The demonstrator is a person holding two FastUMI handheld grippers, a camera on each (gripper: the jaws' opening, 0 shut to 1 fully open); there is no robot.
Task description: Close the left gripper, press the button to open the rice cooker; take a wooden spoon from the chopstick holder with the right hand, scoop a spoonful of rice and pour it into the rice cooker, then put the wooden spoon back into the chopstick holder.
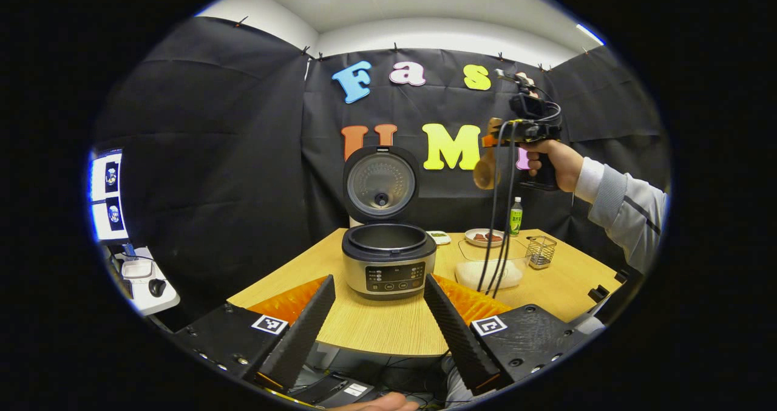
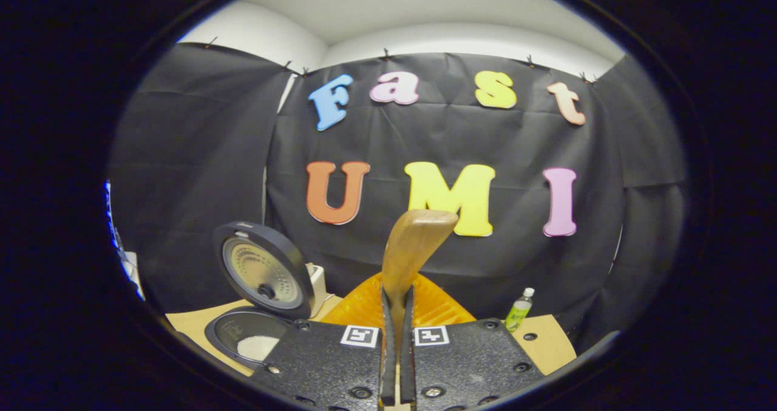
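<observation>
Spoon (image 2: pixel 411 250) sits clamped between my right gripper's (image 2: pixel 397 338) fingers, held high above the table (image 1: pixel 388 326). Below stand the open cooker (image 1: pixel 388 259), a rice tray (image 1: pixel 488 273), the holder (image 1: pixel 540 252) and a bottle (image 1: pixel 515 215). My left gripper (image 1: pixel 379 326) hangs spread wide before the cooker.

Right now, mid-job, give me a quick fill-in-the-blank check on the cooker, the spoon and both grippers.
1. The rice cooker has its lid ____.
2. The right gripper has its jaws shut on the wooden ____.
3. The left gripper has its jaws ____.
4. The chopstick holder stands on the ____.

Missing words: open; spoon; open; table
</observation>
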